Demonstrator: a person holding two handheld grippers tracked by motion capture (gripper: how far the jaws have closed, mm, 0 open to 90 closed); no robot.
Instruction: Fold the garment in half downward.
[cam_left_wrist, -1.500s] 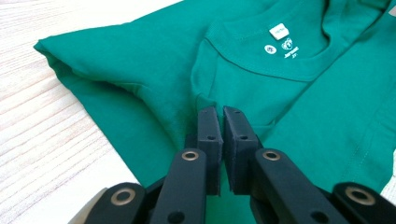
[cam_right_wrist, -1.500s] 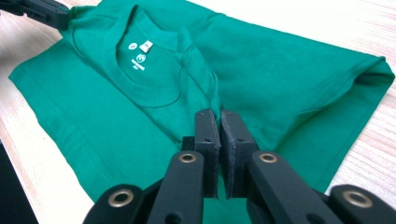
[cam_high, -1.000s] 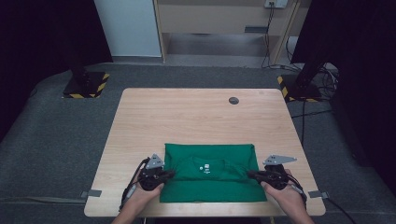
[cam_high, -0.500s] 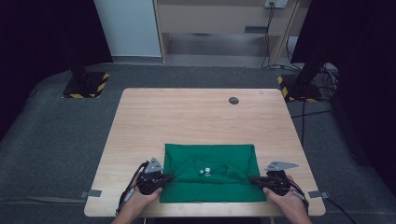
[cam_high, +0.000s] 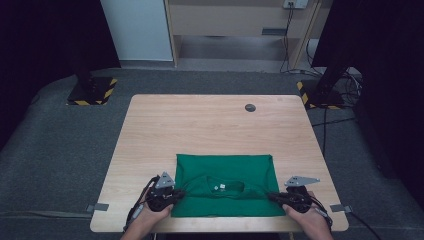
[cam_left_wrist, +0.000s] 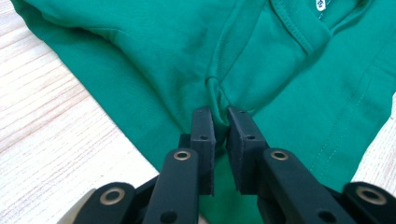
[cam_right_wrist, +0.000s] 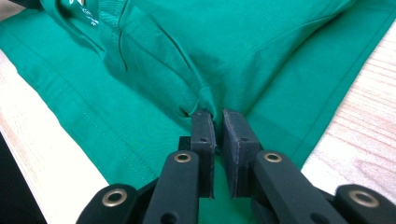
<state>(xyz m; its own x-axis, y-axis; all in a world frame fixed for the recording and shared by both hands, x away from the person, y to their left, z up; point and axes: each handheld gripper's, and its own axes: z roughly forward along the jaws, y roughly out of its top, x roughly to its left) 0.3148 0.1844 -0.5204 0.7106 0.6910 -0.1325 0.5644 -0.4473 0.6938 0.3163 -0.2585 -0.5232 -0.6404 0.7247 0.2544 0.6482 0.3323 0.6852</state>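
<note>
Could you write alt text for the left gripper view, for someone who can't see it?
Two black jaws of the left claw pinch a small fold of a green T-shirt lying on a light wooden table. The shirt's collar and a white neck label show at the top right.

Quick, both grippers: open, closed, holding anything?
Left gripper: jaws nearly closed, pinching a fold of the green shirt.
Right gripper: jaws nearly closed, pinching a fold of the same shirt.
</note>
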